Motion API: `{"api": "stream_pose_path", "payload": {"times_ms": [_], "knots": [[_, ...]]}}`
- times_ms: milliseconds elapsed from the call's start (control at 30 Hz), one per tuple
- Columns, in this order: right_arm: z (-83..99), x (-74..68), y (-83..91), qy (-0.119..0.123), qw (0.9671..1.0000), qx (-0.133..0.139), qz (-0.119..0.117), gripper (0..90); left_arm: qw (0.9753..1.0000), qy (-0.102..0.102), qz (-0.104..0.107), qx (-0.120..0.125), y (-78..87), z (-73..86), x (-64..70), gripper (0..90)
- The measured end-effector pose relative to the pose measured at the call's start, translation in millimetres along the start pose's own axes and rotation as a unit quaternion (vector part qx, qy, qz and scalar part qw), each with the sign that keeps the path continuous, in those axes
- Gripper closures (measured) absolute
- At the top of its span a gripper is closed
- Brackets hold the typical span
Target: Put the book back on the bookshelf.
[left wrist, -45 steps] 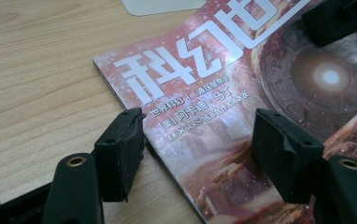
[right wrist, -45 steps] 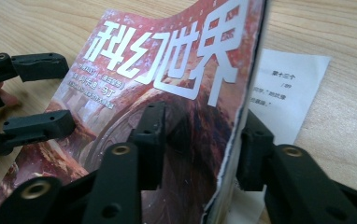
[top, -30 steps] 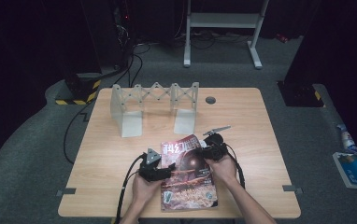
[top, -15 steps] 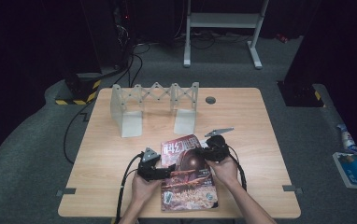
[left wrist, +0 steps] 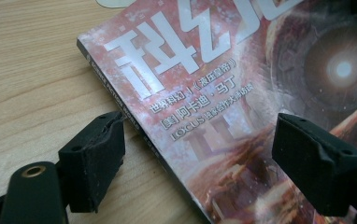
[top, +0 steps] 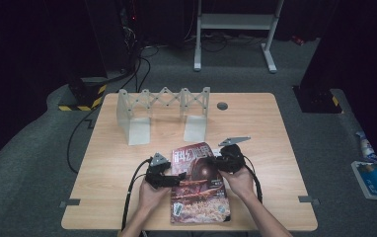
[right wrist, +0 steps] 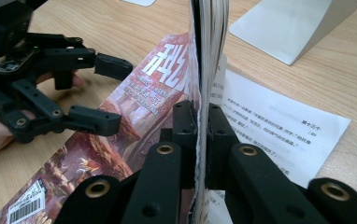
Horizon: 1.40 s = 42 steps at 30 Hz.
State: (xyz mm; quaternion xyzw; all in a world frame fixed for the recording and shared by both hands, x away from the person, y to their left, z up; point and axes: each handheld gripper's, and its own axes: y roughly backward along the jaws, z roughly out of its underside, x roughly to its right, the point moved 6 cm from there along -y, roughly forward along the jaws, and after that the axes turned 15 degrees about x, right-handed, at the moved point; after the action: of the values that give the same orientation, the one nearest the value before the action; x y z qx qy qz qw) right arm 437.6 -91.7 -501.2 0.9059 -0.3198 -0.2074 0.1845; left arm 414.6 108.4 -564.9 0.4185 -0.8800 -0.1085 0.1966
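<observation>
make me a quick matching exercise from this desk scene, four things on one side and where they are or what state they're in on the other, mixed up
Things:
1. left gripper
2. right gripper
3. magazine
4. grey folding rack

States or places:
a. stands at the far side of the table
b. jaws open, straddling the spine edge of the cover
c. lies at the near edge, some pages lifted upright
d. jaws shut on a bundle of pages

Pairs: 1-b, 2-d, 3-c, 4-a

A light wooden table point(top: 127, 163) carries a magazine point(top: 199, 197) and a grey folding rack point(top: 162, 111).
</observation>
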Motion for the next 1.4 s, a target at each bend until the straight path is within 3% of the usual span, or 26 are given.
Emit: {"api": "stream_pose_path", "payload": {"times_ms": [267, 300, 433, 500, 633, 1100, 1400], "knots": [[-1.8, -1.6, 4.1, 0.001, 0.9999, 0.008, -0.008, 85.7, 0.9996, 0.027, 0.011, -0.002, 1.9, -2.5, -5.7, 17.3], [-2.4, -2.0, 4.9, 0.0, 0.9999, 0.01, -0.011, 85.7, 0.9995, 0.017, 0.015, -0.021, 0.2, -4.5, -5.1, 16.5], [-4.9, -4.5, 7.9, 0.006, 0.9998, 0.017, -0.014, 85.8, 0.9988, 0.007, 0.025, -0.04, -5.9, -10.6, -2.7, 15.6], [-5.4, -5.1, 8.8, 0.007, 0.9997, 0.017, -0.015, 85.8, 0.9988, 0.006, 0.028, -0.041, -7.5, -12.3, -2.0, 15.6], [-10.1, -10.3, 15.0, 0.019, 0.9993, 0.025, -0.02, 85.8, 0.998, 0.033, 0.042, -0.033, -9.4, -13.3, -3.3, 15.2], [-14.9, -16.0, 22.2, 0.035, 0.9976, 0.045, -0.038, 85.8, 0.9958, 0.053, 0.074, -0.004, -10.3, -19.2, 1.0, 15.5], [-12.3, -12.5, 21.8, 0.029, 0.9978, 0.044, -0.039, 85.8, 0.9947, 0.056, 0.084, -0.022, -12.5, -20.8, 1.4, 22.6]]}}
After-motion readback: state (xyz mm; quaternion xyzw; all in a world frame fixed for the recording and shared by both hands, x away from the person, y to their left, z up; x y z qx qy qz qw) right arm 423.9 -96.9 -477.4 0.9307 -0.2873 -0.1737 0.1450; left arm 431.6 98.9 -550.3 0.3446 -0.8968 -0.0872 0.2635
